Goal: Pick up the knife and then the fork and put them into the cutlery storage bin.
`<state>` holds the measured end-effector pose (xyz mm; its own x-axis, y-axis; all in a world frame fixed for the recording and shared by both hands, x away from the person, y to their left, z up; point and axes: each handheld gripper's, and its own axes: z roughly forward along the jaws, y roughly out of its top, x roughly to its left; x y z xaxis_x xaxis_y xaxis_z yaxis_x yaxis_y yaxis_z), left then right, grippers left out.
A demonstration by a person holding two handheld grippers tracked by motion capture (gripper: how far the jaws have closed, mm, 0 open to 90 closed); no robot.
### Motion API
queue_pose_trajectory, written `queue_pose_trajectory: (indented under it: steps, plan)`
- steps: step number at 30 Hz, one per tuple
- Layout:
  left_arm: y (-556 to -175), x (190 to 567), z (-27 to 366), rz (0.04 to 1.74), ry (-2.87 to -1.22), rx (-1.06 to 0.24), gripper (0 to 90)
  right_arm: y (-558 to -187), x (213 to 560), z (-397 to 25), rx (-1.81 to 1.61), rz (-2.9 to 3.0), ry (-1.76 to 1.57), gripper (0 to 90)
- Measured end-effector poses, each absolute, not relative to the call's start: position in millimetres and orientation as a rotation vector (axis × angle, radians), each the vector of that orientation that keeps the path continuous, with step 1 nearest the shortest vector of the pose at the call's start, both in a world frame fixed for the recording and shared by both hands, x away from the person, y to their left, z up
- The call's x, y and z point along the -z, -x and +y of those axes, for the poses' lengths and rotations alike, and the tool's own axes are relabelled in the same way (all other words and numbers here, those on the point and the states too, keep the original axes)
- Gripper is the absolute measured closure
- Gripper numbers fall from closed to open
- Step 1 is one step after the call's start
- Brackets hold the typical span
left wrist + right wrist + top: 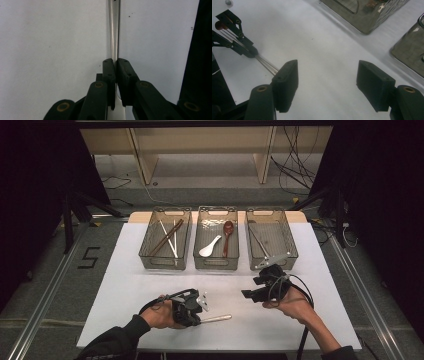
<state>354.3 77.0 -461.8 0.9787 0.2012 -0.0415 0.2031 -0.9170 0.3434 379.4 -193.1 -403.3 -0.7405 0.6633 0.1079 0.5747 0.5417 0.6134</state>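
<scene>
Two grippers worked near the table's front edge. Left gripper pinched a metal utensil lying flat. Right gripper hovered with jaws spread wide, holding nothing.

Lab recording rig, dark curtains, loose floor cables

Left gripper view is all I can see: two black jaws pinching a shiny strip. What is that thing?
Observer: A silver utensil handle. The left hand-held gripper is shut on it, low over the white table.
Operator: Where could it go?
Observer: Perhaps into one of three bins at the far side. The middle bin holds a white spoon and a brown spoon.
Operator: What is the other hand doing?
Observer: The right hand-held gripper is open and holds nothing, in front of the right bin.
</scene>
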Motion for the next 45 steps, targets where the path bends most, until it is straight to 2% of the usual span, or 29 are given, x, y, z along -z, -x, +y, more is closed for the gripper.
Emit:
queue_pose_trajectory:
  steps: [16, 22, 34, 45]
  plan:
    - [-360.7, 456.0, 86.5, 0.367, -2.715, 0.015, 84.3, -377.4, 405.2, -188.0, -0.973, 2.654, -1.043, 34.9]
    - [-361.6, 464.1, 85.2, 0.36, -2.781, 0.015, 84.0, -377.2, 405.8, -186.9, -0.972, 2.657, -1.042, 34.9]
    - [-357.4, 464.6, 80.6, 0.374, -2.803, -0.03, 82.2, -378.0, 405.9, -187.6, -0.974, 2.657, -1.049, 35.0]
    - [-353.7, 463.8, 80.3, 0.358, -2.804, -0.067, 84.1, -378.4, 405.6, -187.0, -0.976, 2.656, -1.048, 35.1]
